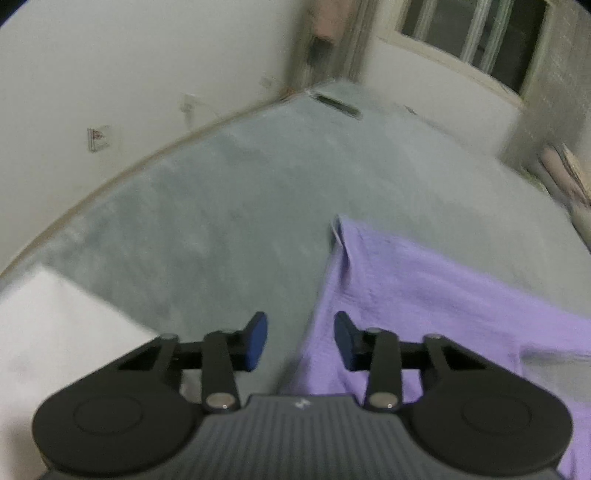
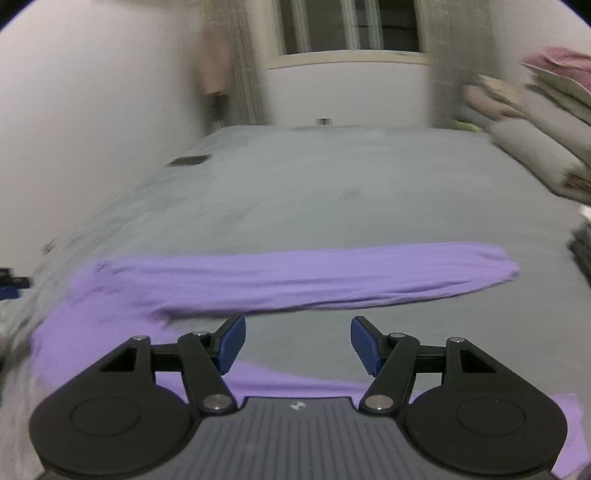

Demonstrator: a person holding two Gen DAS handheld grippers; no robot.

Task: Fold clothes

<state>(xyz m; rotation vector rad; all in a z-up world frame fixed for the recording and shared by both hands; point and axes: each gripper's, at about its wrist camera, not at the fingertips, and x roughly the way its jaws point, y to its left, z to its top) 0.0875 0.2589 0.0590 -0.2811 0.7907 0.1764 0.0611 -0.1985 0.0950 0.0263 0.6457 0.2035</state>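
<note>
A purple garment lies flat on a grey bed cover. In the left wrist view its left edge runs under my left gripper, which is open and empty just above it. In the right wrist view a long purple sleeve stretches across to the right, with more purple cloth below my right gripper. That gripper is open and empty above a bare strip of the grey cover between the two purple parts.
A white folded cloth lies at the left. A dark flat object lies near the bed's far corner. Stacked pillows and bedding sit at the right. White walls and a window bound the bed.
</note>
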